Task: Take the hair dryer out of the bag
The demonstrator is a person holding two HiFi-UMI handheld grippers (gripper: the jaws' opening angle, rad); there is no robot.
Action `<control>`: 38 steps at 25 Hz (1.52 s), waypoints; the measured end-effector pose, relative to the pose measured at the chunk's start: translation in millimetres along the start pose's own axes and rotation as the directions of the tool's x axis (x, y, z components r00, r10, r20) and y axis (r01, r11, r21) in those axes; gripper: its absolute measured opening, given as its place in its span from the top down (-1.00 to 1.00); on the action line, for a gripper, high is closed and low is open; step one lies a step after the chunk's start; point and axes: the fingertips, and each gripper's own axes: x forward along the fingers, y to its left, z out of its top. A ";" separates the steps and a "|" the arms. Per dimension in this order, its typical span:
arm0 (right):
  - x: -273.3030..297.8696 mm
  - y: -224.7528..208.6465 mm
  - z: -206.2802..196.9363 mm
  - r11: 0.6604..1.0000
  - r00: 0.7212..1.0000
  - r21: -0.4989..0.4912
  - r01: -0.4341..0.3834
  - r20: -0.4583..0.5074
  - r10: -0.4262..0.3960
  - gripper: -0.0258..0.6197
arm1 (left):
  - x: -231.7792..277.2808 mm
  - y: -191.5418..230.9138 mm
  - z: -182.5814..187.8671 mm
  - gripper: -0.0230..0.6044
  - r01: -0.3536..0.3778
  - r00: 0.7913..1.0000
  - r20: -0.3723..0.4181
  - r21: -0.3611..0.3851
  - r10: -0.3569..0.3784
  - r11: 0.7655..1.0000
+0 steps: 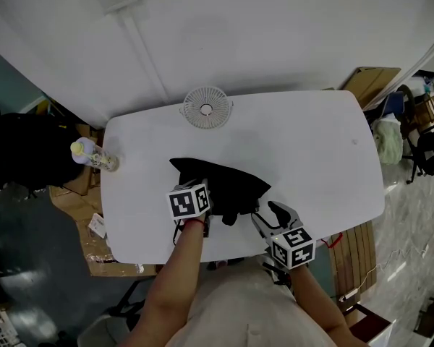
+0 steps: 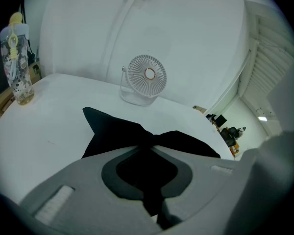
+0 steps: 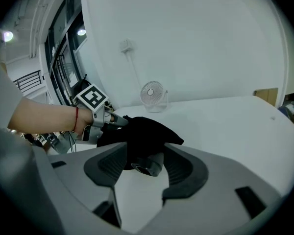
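Dryer (image 3: 148, 164): only a grey rounded end is seen, poking out of the near mouth of the bag (image 3: 143, 130). The rest is taken to be inside the black cloth. In the head view the dryer cannot be told apart from the bag (image 1: 220, 181).

Bag: laid on the white surface (image 1: 311, 157), near its front edge, with one corner pointing away toward the wall.

Left gripper (image 2: 148, 147): fingers (image 2: 112, 173) clenched on a fold of the bag's cloth, which is pinched black between the pads. In the right gripper view it (image 3: 112, 121) is seen at the bag's left side.

Right gripper (image 3: 146, 153): fingers (image 3: 183, 168) released and spread, one on each side of the dryer's grey end. No pad is seen pressing on it. In the head view this gripper (image 1: 269, 219) is placed just beside the bag's near right edge.

Step judged: the bag is anchored and the reach for the dryer is made, but the grasp is not yet taken. Nothing has been withdrawn.

Next move, as judged: the right fingers are to be set a little deeper over the grey end and closed firmly, since the end looks smooth and round and may slip. The dryer is then to be drawn toward the person while the bag is held back by the left. Cloth should be kept out of the right grasp.

Fan (image 1: 205, 108) and bottle (image 1: 87, 152) are well apart from the work
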 end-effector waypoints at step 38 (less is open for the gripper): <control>90.6 -10.6 -42.7 0.994 0.931 0.095 0.061 -0.365 -0.023 -0.18 | -0.1 0.0 -4.9 0.87 0.042 0.999 -0.025 0.007 -0.042 0.999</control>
